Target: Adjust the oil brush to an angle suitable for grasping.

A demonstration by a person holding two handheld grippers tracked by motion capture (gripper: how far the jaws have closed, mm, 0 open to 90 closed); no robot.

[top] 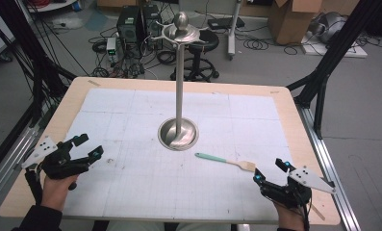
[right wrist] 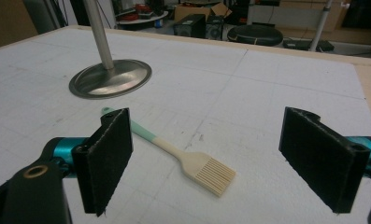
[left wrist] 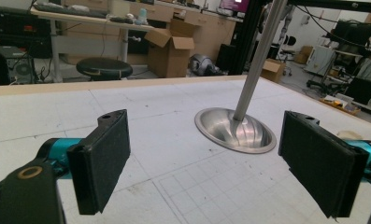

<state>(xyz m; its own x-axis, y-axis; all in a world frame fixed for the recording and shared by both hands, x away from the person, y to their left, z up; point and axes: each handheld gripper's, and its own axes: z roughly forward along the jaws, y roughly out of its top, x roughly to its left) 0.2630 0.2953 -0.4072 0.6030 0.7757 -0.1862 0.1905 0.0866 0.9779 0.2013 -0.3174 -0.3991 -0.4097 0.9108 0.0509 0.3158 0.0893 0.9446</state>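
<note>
White gridded mat [top: 131,183]: both tools gape empty; right tool [right wrist: 206,163] view reveals brush [right wrist: 174,151] bristles.

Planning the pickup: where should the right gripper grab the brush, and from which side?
Grip the brush on its slim handle, near the join with the mint end, coming straight down with the open right gripper and jaws across the handle. It lies flat, bristles nearest that gripper, so the handle offers narrow parallel sides.

No readable text or labels.
</note>
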